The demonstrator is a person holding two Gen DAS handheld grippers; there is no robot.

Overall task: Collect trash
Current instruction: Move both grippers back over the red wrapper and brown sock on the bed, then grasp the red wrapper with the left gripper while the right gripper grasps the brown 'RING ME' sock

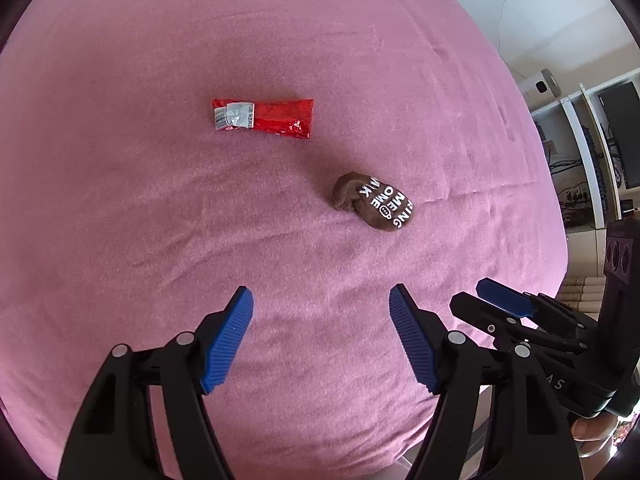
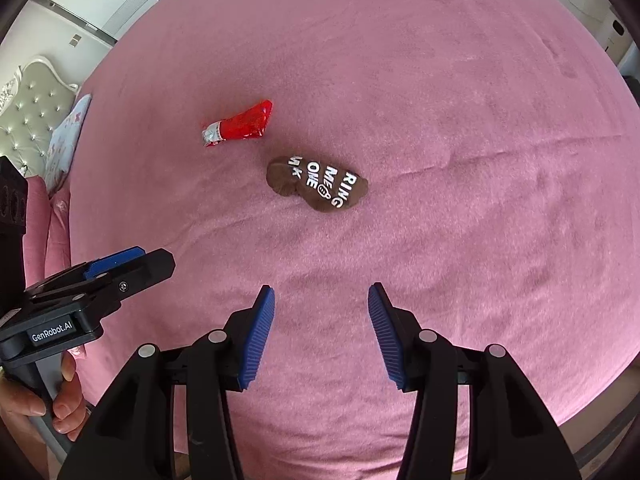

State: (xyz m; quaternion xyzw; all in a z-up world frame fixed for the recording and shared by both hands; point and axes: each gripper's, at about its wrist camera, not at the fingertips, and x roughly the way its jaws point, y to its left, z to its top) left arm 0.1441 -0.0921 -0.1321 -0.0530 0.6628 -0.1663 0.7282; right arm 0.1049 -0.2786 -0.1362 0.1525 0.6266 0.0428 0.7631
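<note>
A red foil wrapper (image 1: 264,118) with a white label end lies flat on the pink bedspread (image 1: 120,200); it also shows in the right wrist view (image 2: 240,125). A brown rolled sock (image 1: 374,201) with white letters lies to its right and nearer; it also shows in the right wrist view (image 2: 318,186). My left gripper (image 1: 321,300) is open and empty, above the bedspread short of both. My right gripper (image 2: 321,298) is open and empty, short of the sock. Each gripper shows at the other view's edge: the right one (image 1: 504,300), the left one (image 2: 116,258).
The pink bedspread (image 2: 480,160) covers the bed. A padded headboard (image 2: 28,120) and a pale pillow (image 2: 68,136) are at the far left. White shelves with dark monitors (image 1: 616,136) and cables stand past the bed's right edge.
</note>
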